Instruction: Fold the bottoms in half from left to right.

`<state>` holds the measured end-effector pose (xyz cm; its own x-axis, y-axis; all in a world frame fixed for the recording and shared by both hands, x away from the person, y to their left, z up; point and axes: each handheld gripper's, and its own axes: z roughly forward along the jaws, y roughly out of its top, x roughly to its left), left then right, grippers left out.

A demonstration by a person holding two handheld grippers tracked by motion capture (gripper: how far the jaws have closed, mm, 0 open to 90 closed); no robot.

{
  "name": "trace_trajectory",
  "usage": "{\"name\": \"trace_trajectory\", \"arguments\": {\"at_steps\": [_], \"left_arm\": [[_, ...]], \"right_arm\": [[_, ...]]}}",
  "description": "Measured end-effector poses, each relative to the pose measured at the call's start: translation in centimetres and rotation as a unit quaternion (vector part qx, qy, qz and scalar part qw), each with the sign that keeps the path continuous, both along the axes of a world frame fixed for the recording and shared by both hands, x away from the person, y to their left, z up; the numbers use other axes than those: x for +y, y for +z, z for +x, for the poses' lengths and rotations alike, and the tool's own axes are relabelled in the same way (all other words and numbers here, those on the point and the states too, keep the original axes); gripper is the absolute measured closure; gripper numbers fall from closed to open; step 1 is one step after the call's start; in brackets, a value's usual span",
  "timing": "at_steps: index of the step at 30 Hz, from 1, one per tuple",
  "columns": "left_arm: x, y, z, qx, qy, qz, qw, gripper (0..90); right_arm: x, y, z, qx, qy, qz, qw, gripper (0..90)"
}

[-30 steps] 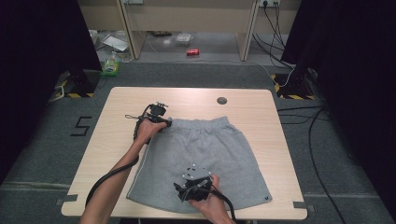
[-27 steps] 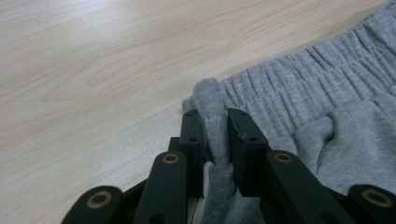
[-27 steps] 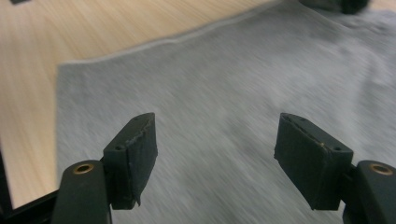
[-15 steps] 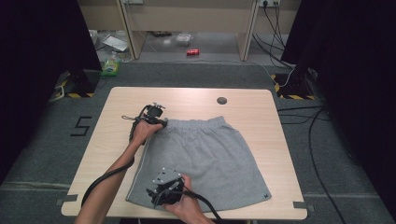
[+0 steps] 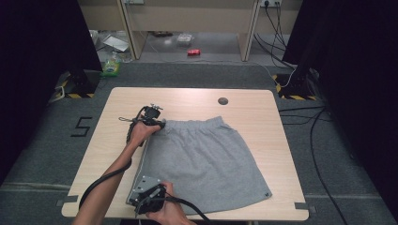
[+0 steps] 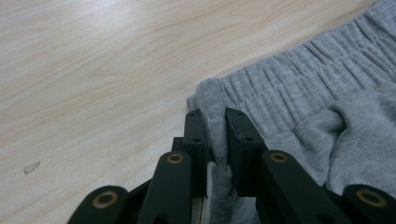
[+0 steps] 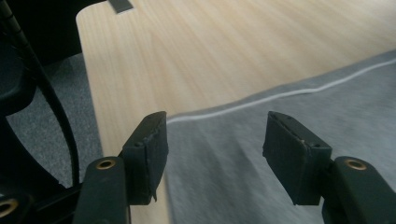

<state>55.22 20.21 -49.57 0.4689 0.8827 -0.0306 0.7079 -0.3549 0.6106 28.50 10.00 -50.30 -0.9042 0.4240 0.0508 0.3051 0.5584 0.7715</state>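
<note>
Grey shorts [image 5: 204,161] lying flat on the table [image 5: 187,99], waistband toward the far edge, hem toward the near one. Left gripper [image 6: 215,122] clamping the waistband's left corner, a fold of ribbed cloth pinched tight between the pads, probably anchoring that end so the fabric is not sliding while the other end is being handled. Right gripper [image 7: 212,140] hovering at the near left corner, over the hem with its pale line of stitching [image 7: 280,95], jaws apart and just now closing, cloth lying beneath them but nothing pressed between the pads yet. Both tools lining up along the same left edge, likely preparing for lifting that side and folding it across. Sitting far back near the table's far edge, well apart from the cloth: a small dark round cap [image 5: 223,101].
</note>
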Motion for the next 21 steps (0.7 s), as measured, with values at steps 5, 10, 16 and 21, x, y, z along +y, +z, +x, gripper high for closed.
{"name": "trace_trajectory", "arguments": {"at_steps": [5, 10, 16, 21], "left_arm": [[0.0, 0.0, 0.0, 0.000, 0.002, -0.002, 1.0000, 78.7], [0.1, 0.0, 0.0, 0.001, 0.005, -0.007, 1.0000, 78.6], [0.1, -0.1, 0.0, 0.003, 0.008, -0.011, 0.9999, 78.7], [0.2, -0.1, 0.1, 0.007, 0.009, -0.015, 0.9998, 78.9]], "right_arm": [[1.2, -0.5, -0.4, 0.009, -0.002, -0.010, 0.9999, 41.8], [2.1, -0.9, -0.7, 0.009, 0.007, -0.021, 0.9997, 43.0], [2.7, -1.6, -0.9, -0.008, 0.017, -0.038, 0.9991, 47.1], [2.5, -1.5, -1.0, -0.009, 0.016, -0.041, 0.9990, 63.2]]}}
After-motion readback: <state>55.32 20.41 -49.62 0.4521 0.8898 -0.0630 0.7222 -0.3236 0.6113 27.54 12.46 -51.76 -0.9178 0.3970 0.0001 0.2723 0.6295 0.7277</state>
